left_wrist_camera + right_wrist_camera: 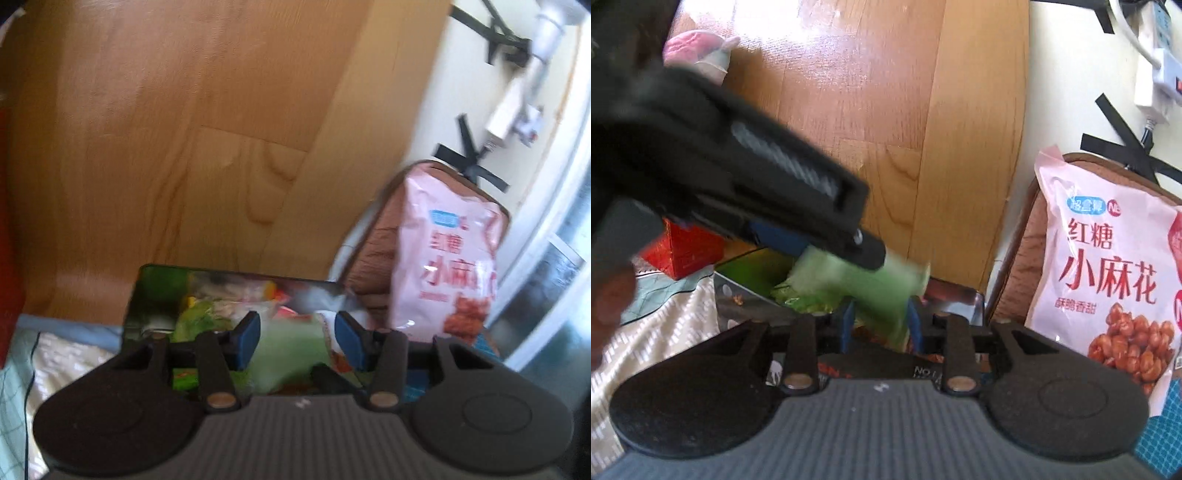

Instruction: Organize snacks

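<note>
A: How is the right gripper (879,325) seen?

B: Its blue pads are set narrowly on a pale green packet (882,295), which is pinched between them. The same packet is reached from the left by the left gripper (849,243), seen side-on and blurred.

A: And in the left wrist view?

B: The left gripper (297,338) is seen with its pads (248,339) a moderate way apart; the green packet (291,350) lies between them (whether it is touched cannot be told).

A: What is found below?

B: A dark box (155,291) filled with mixed snacks is seen under both grippers. Just to its right a pink bag (1108,273) with red lettering is propped upright against a brown cushion (1021,266). A red carton (683,254) is seen at the left, on a patterned cloth (657,325), with wooden floor (166,129) behind.
</note>
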Demonstrator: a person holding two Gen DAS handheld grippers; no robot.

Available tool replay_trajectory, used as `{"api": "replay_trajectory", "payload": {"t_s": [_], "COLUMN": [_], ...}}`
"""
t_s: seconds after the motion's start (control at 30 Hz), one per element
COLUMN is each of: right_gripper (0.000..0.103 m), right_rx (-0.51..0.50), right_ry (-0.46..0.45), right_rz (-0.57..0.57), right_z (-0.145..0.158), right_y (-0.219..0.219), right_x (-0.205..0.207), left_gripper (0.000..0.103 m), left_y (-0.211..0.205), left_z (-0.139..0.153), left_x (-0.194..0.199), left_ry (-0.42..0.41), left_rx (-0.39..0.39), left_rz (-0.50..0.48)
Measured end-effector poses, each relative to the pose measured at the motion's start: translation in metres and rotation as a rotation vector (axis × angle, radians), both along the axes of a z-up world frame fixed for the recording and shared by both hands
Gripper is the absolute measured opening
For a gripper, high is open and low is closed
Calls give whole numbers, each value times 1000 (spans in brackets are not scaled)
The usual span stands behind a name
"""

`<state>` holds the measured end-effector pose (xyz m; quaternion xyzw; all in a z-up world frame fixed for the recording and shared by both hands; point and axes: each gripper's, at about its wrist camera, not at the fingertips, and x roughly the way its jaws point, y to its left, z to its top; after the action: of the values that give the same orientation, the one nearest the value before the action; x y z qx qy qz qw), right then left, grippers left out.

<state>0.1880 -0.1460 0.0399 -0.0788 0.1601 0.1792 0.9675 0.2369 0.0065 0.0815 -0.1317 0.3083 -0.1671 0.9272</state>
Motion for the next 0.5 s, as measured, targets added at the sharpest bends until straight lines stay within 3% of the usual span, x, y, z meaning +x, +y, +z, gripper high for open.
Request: {"api": "replay_trajectory", "payload": {"t_s": [0.13,0.3,0.4,0.5], "right_gripper": [42,43,44,47], "right_rx": [33,147,243,314], "right_ry": [-22,13,79,127], "right_rz": [-2,2,-21,-73], "right_z": [-3,-3,-9,-24], "right_y": [-2,-17,-29,-39], "right_x": [-19,-66,-103,-136], "left_gripper": [45,47,48,50], "left_y": [10,14,8,-9], "left_z": [3,-1,-19,-49], "left_x": [-22,-87,-133,-174], "left_ry": [-33,-71,-37,32], "left_rx": [48,143,197,229], "left_rz": [65,137,152,108]}}
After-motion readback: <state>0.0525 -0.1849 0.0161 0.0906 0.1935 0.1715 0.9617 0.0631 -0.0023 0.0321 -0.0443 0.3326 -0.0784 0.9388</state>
